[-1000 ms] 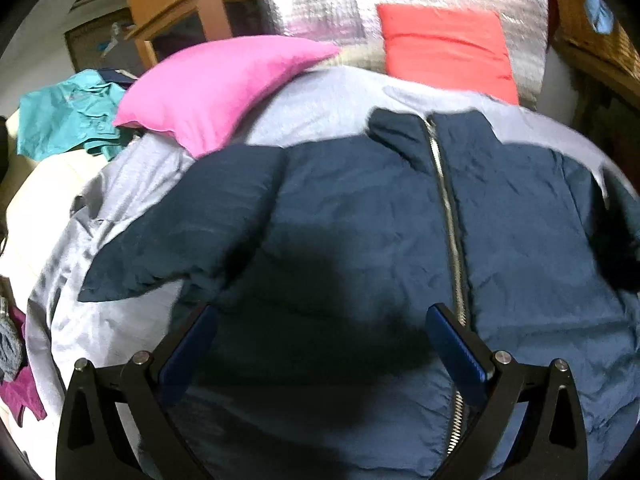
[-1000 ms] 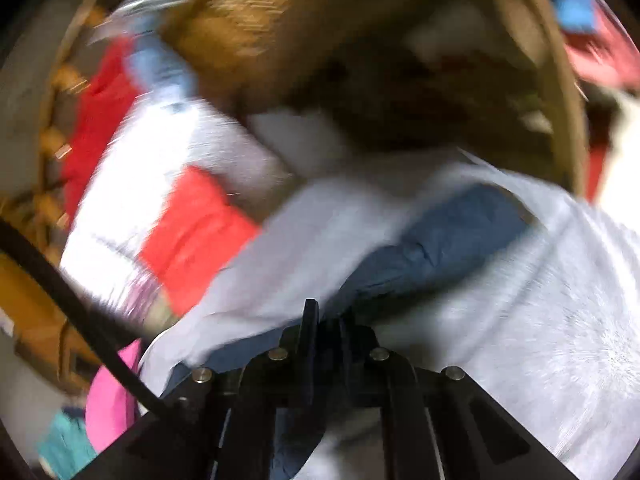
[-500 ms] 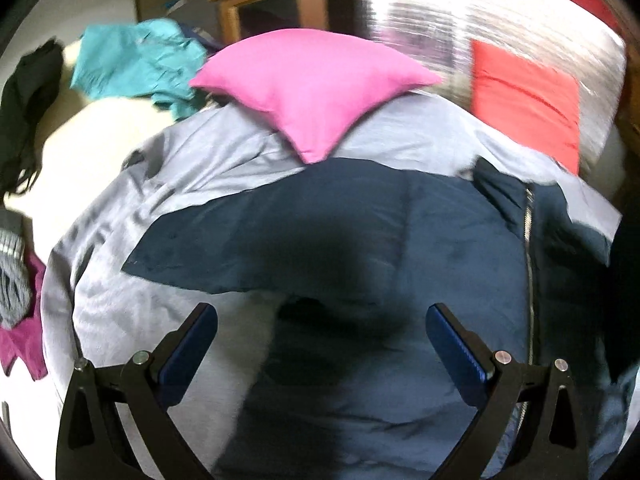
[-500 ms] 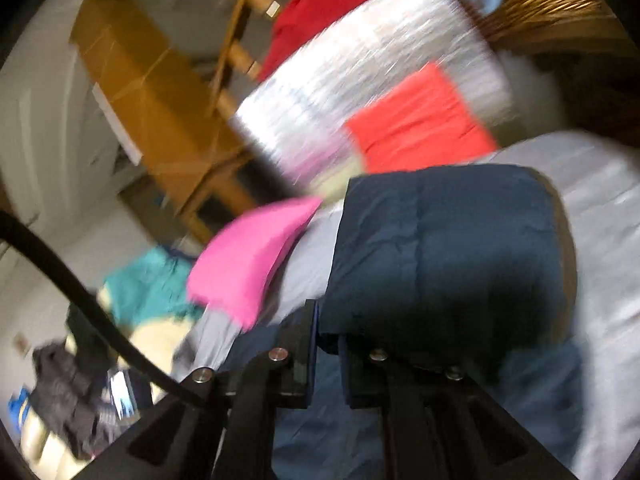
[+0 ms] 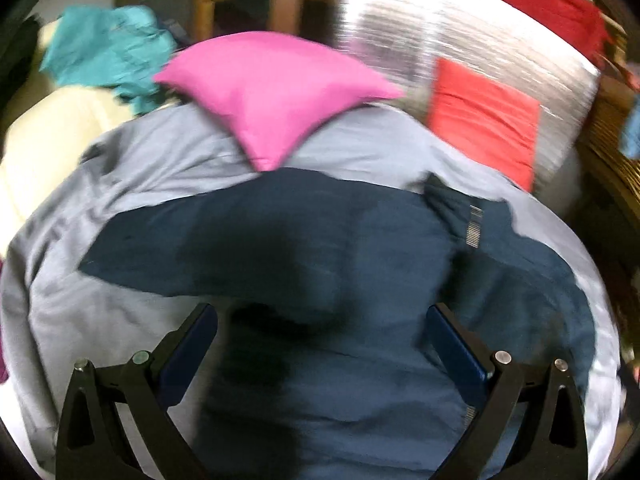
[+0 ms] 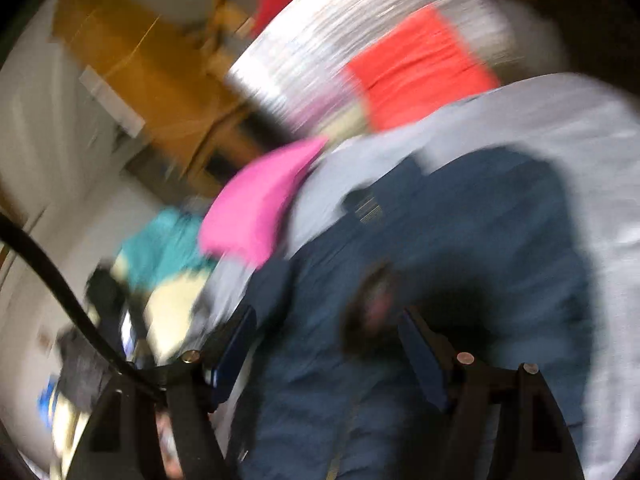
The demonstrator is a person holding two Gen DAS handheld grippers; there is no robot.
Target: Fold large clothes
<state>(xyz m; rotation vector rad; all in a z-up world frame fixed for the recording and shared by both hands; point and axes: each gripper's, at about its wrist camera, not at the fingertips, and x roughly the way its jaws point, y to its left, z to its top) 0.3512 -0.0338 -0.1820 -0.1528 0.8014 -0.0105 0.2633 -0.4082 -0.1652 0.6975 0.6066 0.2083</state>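
Left wrist view: the left gripper [image 5: 320, 336] hangs spread over the navy jacket [image 5: 340, 264], lying on the grey bedsheet [image 5: 360, 144] below a pink pillow [image 5: 276, 84]; the right gripper [image 6: 326, 344] is spread too.

The jacket [image 5: 360, 264] is seen as matt, creased cloth with a metal zip [image 5: 474, 226]. The sheet [image 5: 120, 184] appears smooth cloth, though blurred; the cabinet [image 5: 256, 4] is wood.

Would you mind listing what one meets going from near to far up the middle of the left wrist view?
Left gripper, open → navy jacket → grey bedsheet → pink pillow → wooden cabinet.
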